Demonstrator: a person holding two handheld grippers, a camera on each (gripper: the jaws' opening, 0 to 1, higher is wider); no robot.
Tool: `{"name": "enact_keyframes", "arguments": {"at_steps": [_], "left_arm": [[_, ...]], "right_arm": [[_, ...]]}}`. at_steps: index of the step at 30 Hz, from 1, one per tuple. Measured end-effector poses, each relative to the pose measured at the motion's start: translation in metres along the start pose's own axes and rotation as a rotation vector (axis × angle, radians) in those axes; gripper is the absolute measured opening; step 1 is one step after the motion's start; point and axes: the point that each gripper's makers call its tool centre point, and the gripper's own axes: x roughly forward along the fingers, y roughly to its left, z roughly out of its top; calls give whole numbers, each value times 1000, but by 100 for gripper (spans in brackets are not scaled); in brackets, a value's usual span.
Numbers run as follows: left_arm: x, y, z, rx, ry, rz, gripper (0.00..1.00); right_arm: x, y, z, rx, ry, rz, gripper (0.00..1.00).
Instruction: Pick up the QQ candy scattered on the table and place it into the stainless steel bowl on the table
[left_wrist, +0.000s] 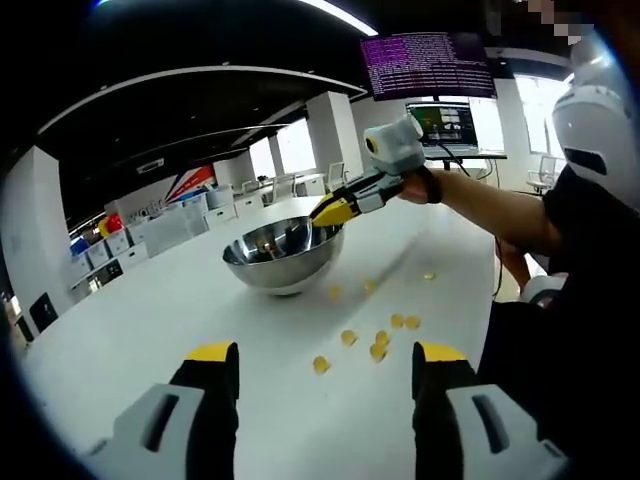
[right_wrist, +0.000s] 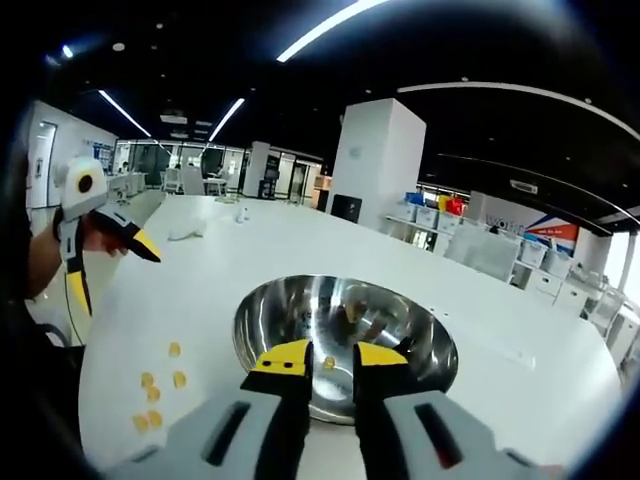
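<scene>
The right claw (right_wrist: 328, 358) is hovering over the near rim of the stainless steel bowl (right_wrist: 400, 330), its jaws standing narrow with a small yellow QQ candy (right_wrist: 329, 362) showing in the gap between the tips, while the left claw (left_wrist: 325, 352) is standing wide and holding nothing above open white desk (left_wrist: 130, 320). The left gripper view is showing the right claw's yellow tips at the bowl's rim and loose candies (left_wrist: 380, 345) lying scattered beside the bowl, well inside the desk edge. The right gripper view is showing the bowl's reflective interior; contents cannot be told.
</scene>
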Motion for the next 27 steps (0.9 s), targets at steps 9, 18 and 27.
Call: {"name": "enact_keyframes", "arguments": {"at_steps": [9, 18, 27], "left_arm": [[1, -2, 2, 4, -1, -1, 70], [2, -5, 5, 9, -3, -7, 70], [3, -8, 7, 11, -9, -13, 70]], "right_arm": [[-18, -1, 17, -23, -37, -16, 13], [-45, 9, 37, -41, -82, -20, 14], [-81, 20, 58, -69, -133, -31, 16]]}}
